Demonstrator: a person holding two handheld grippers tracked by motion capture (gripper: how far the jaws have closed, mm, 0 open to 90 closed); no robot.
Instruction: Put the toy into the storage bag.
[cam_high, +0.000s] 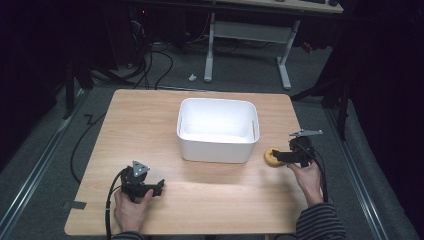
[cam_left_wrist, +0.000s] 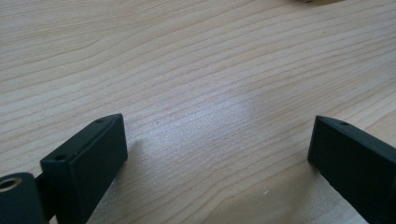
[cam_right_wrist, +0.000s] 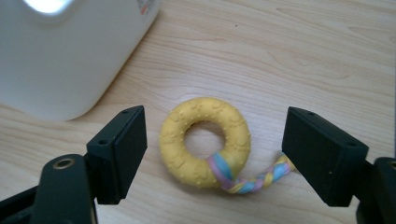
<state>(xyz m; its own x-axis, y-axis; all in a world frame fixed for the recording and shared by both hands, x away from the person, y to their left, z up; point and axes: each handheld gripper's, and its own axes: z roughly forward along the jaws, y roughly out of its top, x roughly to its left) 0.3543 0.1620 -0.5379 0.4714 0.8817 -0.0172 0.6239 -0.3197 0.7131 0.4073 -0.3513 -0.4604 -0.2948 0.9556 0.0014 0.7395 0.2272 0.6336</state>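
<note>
A yellow rubber ring toy (cam_high: 271, 157) with a pastel braided rope tail lies flat on the wooden table (cam_high: 145, 125), just right of the white bin's front corner. In the right gripper view the ring (cam_right_wrist: 177, 149) sits between the two black jaws with a gap on each side, and the rope (cam_right_wrist: 261, 179) trails toward the right jaw. My right gripper (cam_high: 278, 158) (cam_right_wrist: 217, 135) is open around the ring without touching it. At the table's front left, my left gripper (cam_high: 160, 186) (cam_left_wrist: 217, 135) is open over bare wood with nothing between its jaws.
A white rectangular bin (cam_high: 215, 147) stands at the middle of the table, and its rounded corner (cam_right_wrist: 56, 60) is close to the left of my right gripper. A desk frame (cam_high: 247, 35) and cables lie on the floor beyond the table.
</note>
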